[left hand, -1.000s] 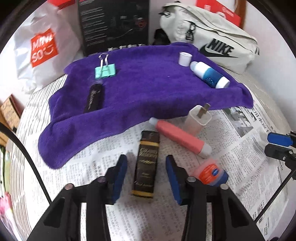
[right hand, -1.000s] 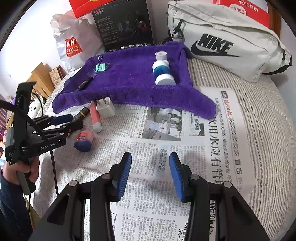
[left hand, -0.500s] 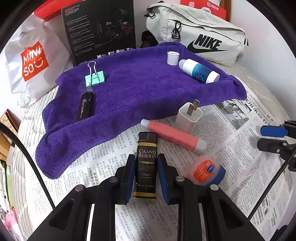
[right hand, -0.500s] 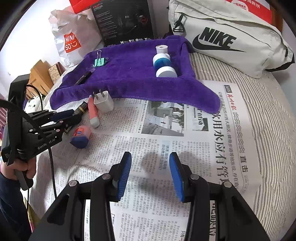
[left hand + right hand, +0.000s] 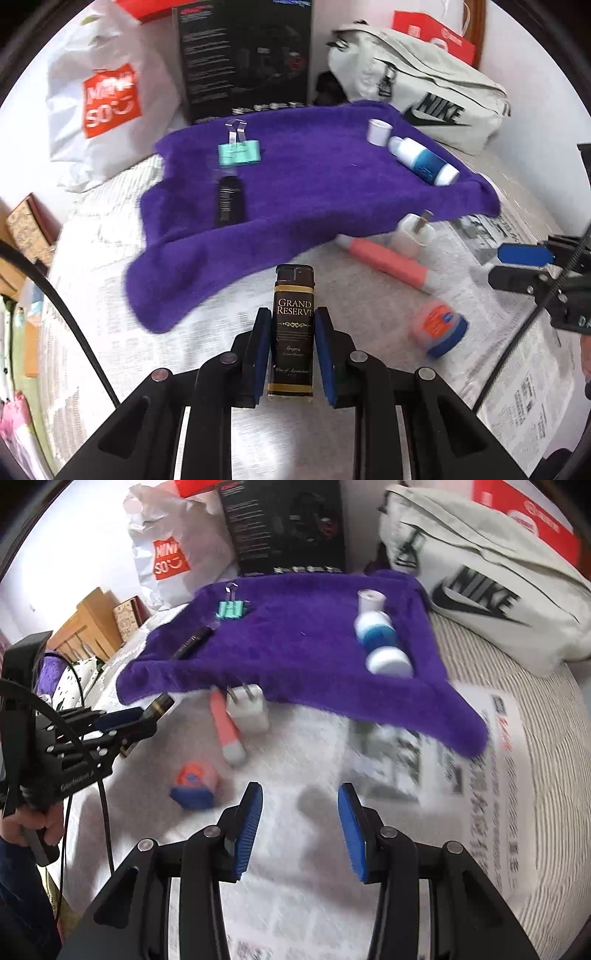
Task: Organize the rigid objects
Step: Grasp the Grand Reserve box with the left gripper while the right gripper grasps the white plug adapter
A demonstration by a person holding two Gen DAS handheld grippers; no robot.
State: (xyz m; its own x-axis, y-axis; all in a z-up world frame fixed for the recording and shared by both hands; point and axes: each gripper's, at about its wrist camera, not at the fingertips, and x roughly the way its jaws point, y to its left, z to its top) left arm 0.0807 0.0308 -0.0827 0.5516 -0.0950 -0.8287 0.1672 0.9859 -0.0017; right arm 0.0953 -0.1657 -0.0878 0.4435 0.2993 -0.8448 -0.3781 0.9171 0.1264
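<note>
Since a second ago the left gripper (image 5: 291, 354) has closed its blue pads onto the flanks of the black-and-gold lighter (image 5: 293, 328), which then lay loose on the newspaper (image 5: 517, 373) between open jaws; now the lighter is clamped upright between them, marked GRAND RESERVE, its cap end toward the purple towel (image 5: 314, 195); just right of it on the paper lie a pink tube (image 5: 388, 260), a white plug adapter (image 5: 413, 234) touching the towel's edge, and a small blue-lidded jar with an orange label (image 5: 439, 328), all apart from the lighter; on the towel rest a mint binder clip (image 5: 239, 153), a dark pen-like stick (image 5: 229, 201), a white cap (image 5: 378, 132) and a blue-and-white bottle (image 5: 423, 164) on its side; behind stand a black box (image 5: 243, 55), a white shopping bag (image 5: 107, 99) and a grey Nike bag (image 5: 436, 96); the right gripper (image 5: 301, 830) hangs over bare newspaper with its jaws partly apart and nothing between them; a hand (image 5: 29, 823) at the left edge grips the other tool's handle.
</note>
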